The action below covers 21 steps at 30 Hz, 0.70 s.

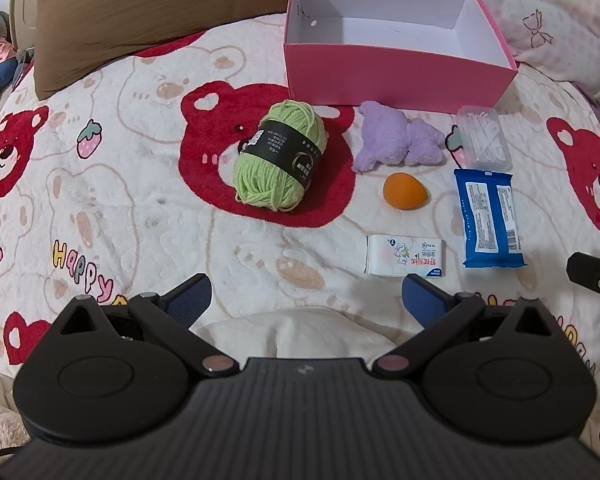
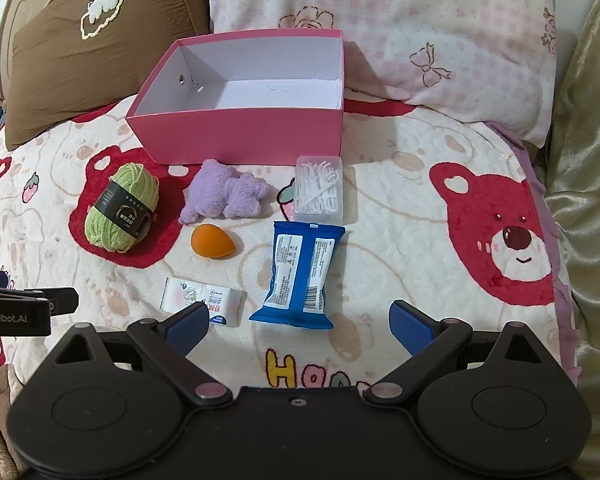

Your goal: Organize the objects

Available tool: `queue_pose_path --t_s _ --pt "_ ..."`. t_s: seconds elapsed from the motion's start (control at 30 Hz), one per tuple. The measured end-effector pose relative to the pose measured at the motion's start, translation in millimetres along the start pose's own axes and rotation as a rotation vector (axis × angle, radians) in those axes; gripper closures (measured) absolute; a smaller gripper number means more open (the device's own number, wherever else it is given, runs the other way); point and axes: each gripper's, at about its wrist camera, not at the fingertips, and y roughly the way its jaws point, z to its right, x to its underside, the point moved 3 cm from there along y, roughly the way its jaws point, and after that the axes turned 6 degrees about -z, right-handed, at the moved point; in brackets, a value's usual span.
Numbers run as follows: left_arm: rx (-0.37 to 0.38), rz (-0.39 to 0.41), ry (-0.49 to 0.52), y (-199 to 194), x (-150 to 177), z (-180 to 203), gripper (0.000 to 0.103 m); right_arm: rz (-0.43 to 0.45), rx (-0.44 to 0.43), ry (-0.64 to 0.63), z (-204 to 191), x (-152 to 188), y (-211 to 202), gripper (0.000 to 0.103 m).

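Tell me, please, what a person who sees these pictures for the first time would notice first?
Probably the open pink box, empty, standing at the back of the bear-print blanket just before the pillows. Next comes the green yarn ball to its front left, lying on a red bear face, with the small orange egg-shaped sponge nearer the middle. Both tools, left and right, hang open and empty above the blanket.

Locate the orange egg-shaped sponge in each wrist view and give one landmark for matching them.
Left wrist view: the orange sponge lies right of centre, just below the purple plush.
Right wrist view: the orange sponge lies left of centre, again just below the purple plush.
Shared landmark: the pink box, open and empty, behind the items.
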Motion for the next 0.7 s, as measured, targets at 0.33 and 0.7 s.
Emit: queue_pose_path --t_s 0.33,0.7 --pt "-0.004 -0.007 -0.020 0.9 1.9 -3.1 0.000 -0.003 0.002 -0.002 2.5 0.3 1.0 0.005" --pt "-0.013 -0.010 -0.032 1.0 1.0 -7.9 0.000 -0.026 -0.003 -0.004 0.5 1.9 13.0 0.005"
